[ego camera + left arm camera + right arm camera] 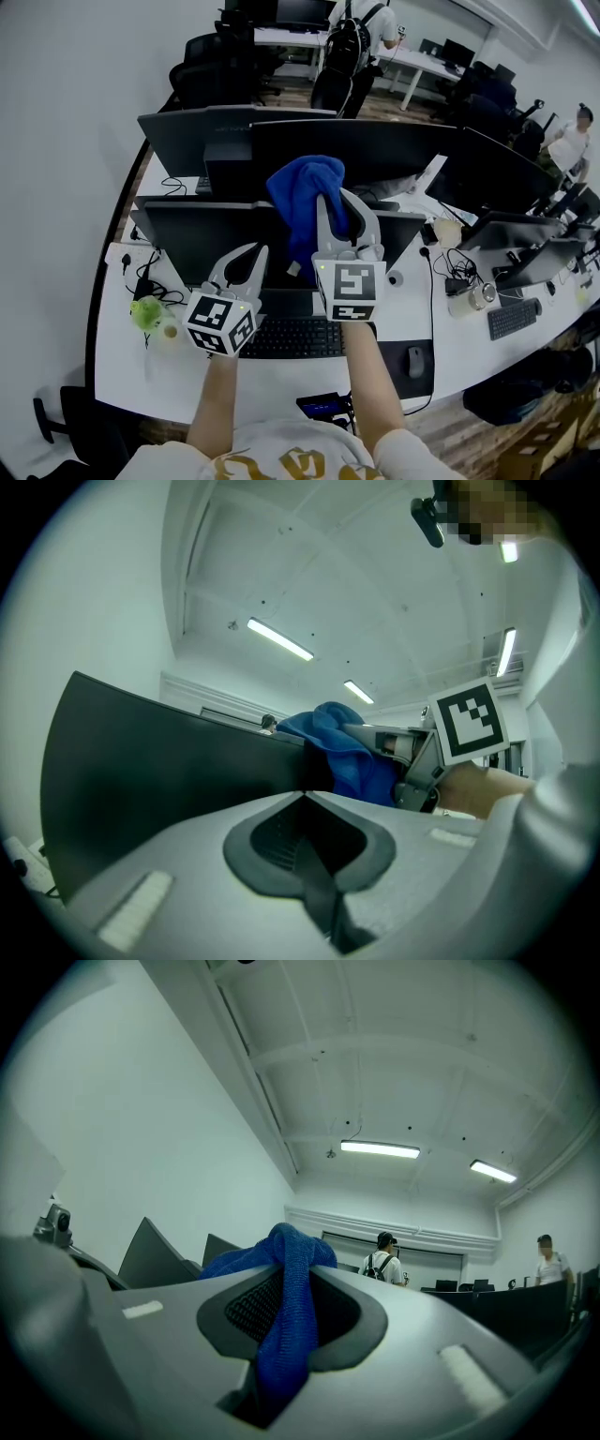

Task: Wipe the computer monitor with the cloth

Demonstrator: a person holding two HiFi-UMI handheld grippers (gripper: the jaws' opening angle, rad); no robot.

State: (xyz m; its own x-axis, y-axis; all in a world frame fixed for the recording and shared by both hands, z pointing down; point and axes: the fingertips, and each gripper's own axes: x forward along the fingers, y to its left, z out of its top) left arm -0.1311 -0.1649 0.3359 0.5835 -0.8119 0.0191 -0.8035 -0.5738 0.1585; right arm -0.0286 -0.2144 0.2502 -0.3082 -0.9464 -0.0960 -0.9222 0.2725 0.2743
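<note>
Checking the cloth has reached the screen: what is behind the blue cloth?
The blue cloth, clamped in the right gripper, sits at the top edge of the near monitor, hiding that stretch of it. Behind it stand the dark backs of other monitors.

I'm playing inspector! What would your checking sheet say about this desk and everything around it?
Surface: white desk, crowded along the back.
Job's things: blue cloth at the dark near monitor's top edge.
Clutter: keyboard, mouse, small green object.
Grippers: right gripper shut on the cloth; left gripper shut, empty.
Cables: black cables by the power strip; another past the mouse.
Surroundings: office chairs, more desks, a person wearing a backpack.
</note>
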